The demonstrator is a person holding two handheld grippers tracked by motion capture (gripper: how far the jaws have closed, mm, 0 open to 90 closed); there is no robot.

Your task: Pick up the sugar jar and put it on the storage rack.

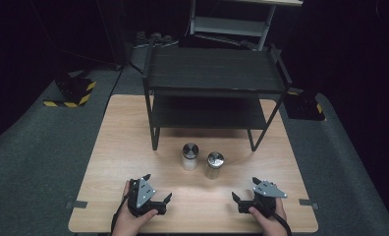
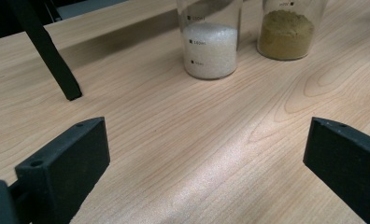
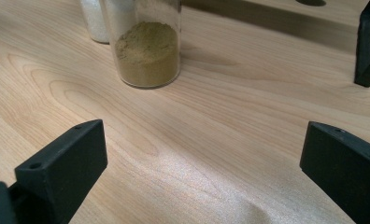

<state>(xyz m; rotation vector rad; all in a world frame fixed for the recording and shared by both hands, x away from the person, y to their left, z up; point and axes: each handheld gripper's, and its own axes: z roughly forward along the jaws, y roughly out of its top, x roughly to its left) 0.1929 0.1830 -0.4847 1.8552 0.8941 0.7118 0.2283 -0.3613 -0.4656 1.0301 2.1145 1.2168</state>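
Dark walls and grey carpet ring a pale wood desk (image 1: 133,128); a black two-tier rack (image 1: 214,81) stands on its far half; just near of the rack, two steel-lidded glass jars stand upright, side by side and close but apart. One, the white jar (image 1: 190,156), holds white grains and sits left; the other, the brown jar (image 1: 214,164), holds brownish powder and sits right, slightly nearer. Both grippers rest at the near edge, empty; the left gripper (image 1: 159,189) has its fingers (image 2: 68,163) spread wide; the right gripper (image 1: 245,189) likewise has its fingers (image 3: 66,161) wide apart. Each jar lies far and inward of its gripper, long axis vertical; the left gripper looks nearer the white jar (image 2: 210,46), the right one nearer the brown jar (image 3: 147,51), so a level forward reach seems the likely approach. Printed volume marks run up the white jar's glass, too blurred to read surely; no brand is legible.
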